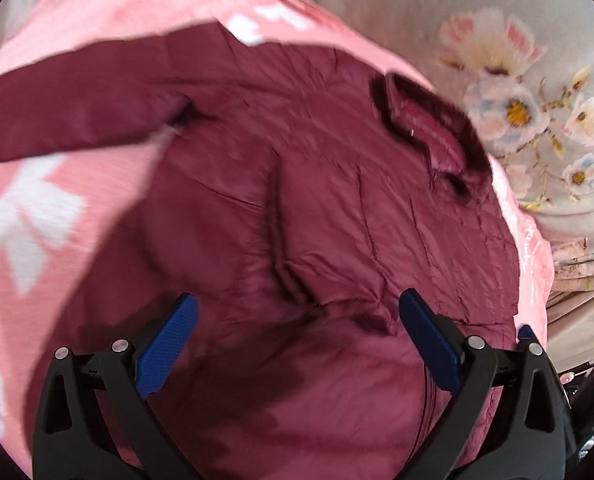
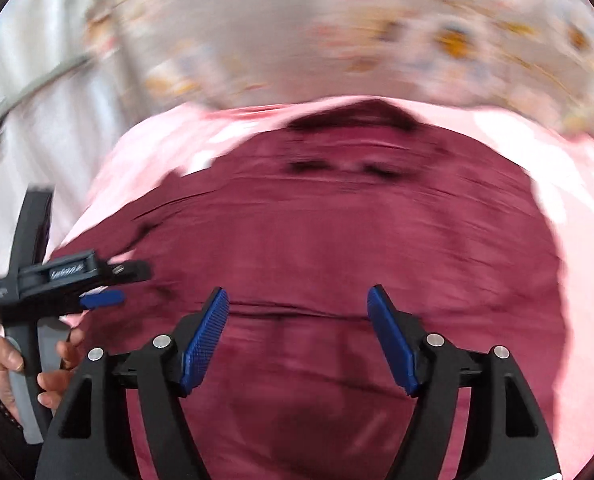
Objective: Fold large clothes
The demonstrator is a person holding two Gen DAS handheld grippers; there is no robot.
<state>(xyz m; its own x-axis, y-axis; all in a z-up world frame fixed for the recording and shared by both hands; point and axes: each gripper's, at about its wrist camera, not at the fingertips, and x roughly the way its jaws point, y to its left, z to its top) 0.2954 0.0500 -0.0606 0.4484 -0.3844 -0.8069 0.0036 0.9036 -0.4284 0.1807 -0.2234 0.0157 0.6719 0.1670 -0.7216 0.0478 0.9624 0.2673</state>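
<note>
A maroon padded jacket (image 1: 317,208) lies spread on a pink blanket (image 1: 37,208). Its collar (image 1: 429,128) points to the upper right and one sleeve (image 1: 69,116) stretches out to the left. My left gripper (image 1: 297,320) is open and empty, hovering over the jacket's lower body. In the right wrist view the jacket (image 2: 337,232) is blurred, with its collar (image 2: 349,124) at the far edge. My right gripper (image 2: 299,316) is open and empty above the jacket. The left gripper (image 2: 97,300) shows there at the left, held in a hand (image 2: 53,364).
The pink blanket has white flower shapes (image 1: 25,220) and lies on a grey floral bedsheet (image 1: 517,92). The sheet also shows blurred in the right wrist view (image 2: 297,32). White cloth (image 2: 37,120) lies at the left there.
</note>
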